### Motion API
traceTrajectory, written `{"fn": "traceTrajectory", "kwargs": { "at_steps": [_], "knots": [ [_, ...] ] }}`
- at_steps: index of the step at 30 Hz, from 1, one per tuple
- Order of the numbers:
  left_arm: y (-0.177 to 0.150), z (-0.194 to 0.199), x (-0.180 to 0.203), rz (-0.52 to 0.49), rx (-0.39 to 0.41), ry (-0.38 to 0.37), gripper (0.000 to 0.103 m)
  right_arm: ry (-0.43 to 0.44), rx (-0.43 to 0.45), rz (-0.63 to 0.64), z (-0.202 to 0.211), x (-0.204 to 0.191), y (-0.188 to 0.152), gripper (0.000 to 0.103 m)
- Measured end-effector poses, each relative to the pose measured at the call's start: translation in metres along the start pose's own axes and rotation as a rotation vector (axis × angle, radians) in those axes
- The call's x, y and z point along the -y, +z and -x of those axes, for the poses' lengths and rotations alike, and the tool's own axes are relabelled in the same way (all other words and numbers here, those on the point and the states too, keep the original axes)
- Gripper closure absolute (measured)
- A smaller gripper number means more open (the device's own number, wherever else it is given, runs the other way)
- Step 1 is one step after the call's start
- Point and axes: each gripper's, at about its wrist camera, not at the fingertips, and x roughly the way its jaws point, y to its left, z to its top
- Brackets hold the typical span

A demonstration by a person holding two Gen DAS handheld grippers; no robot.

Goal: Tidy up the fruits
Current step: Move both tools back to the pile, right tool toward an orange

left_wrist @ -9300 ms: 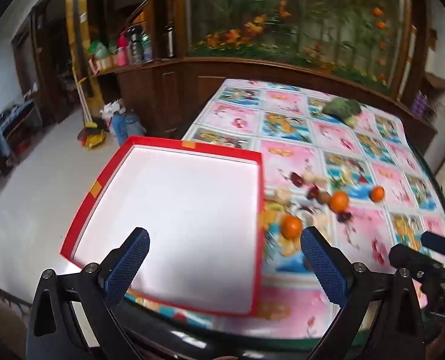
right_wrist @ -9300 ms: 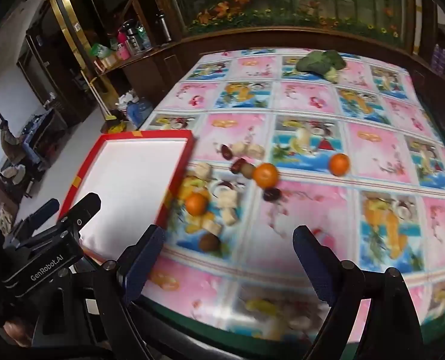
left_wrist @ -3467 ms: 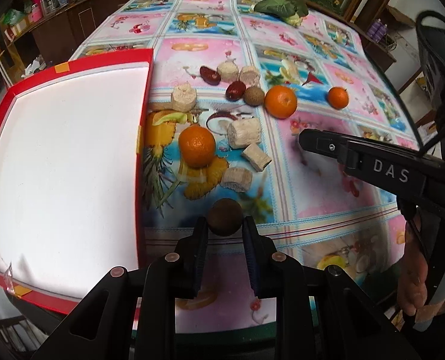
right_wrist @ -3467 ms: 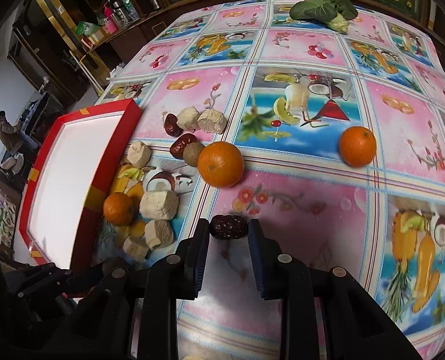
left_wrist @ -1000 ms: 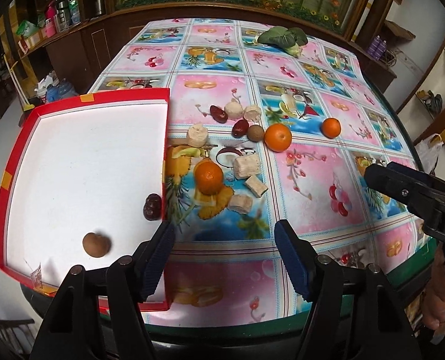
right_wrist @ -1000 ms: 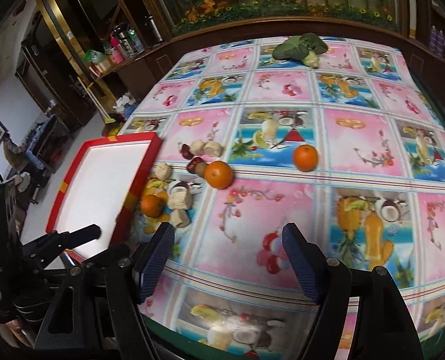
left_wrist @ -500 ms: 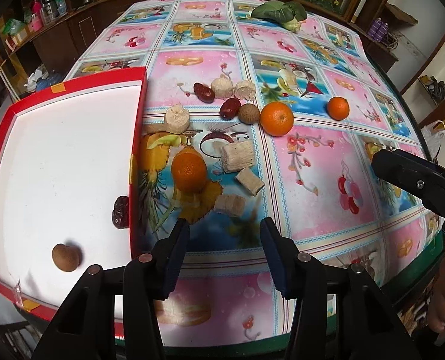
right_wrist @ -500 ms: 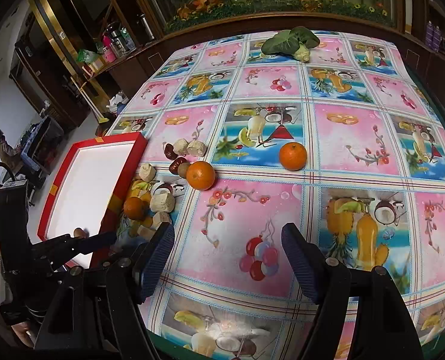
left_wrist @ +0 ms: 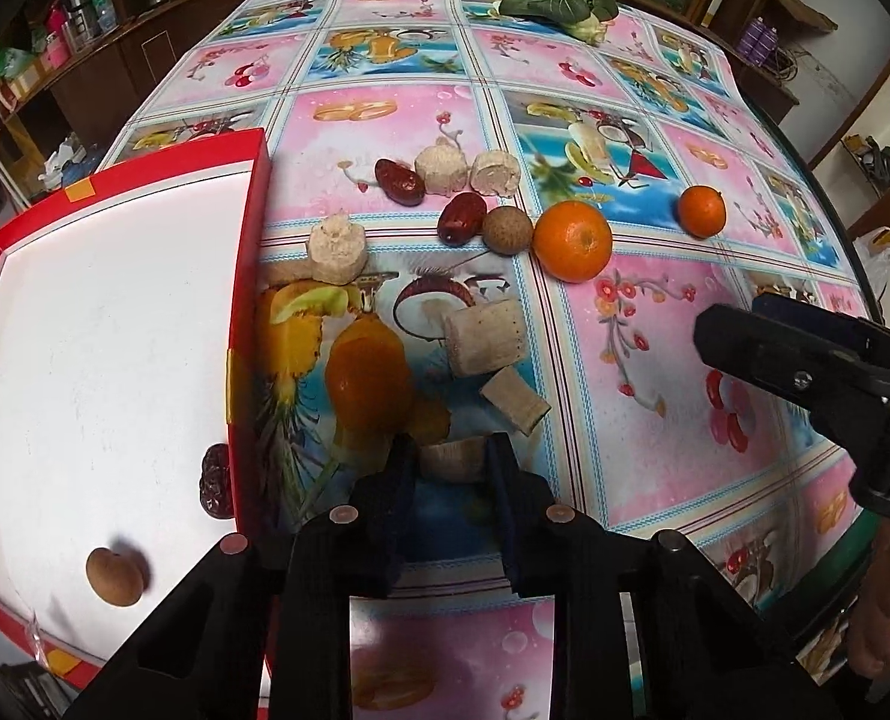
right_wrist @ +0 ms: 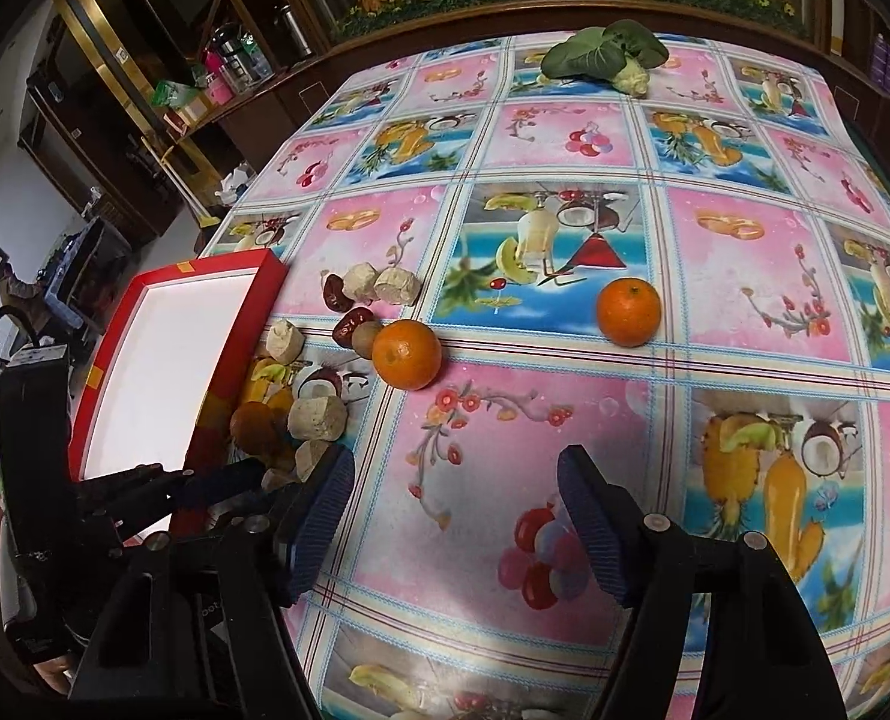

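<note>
My left gripper is shut on a pale beige chunk lying on the tablecloth, just right of the red tray. The tray holds a brown longan and a dark red date. An orange, more beige chunks, two dates, a longan and two oranges lie beyond. My right gripper is open and empty above the cloth, right of the pile, with oranges ahead.
A leafy green vegetable lies at the table's far side. The red tray overhangs the table's left edge. Wooden cabinets and shelves with bottles stand beyond the table. The right gripper's body reaches in at the right of the left wrist view.
My left gripper has moved down and forward to the nearest beige chunk and closed on it. My right gripper has come lower and closer to the table, still open.
</note>
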Motion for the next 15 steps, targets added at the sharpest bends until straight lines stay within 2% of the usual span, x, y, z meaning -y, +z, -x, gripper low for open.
{"fn": "traceTrajectory", "kwargs": {
  "at_steps": [15],
  "knots": [
    [-0.007,0.008,-0.009,0.009,-0.002,-0.022,0.08,-0.006,-0.028,0.027,-0.03,-0.014,0.021,0.04]
  ]
}}
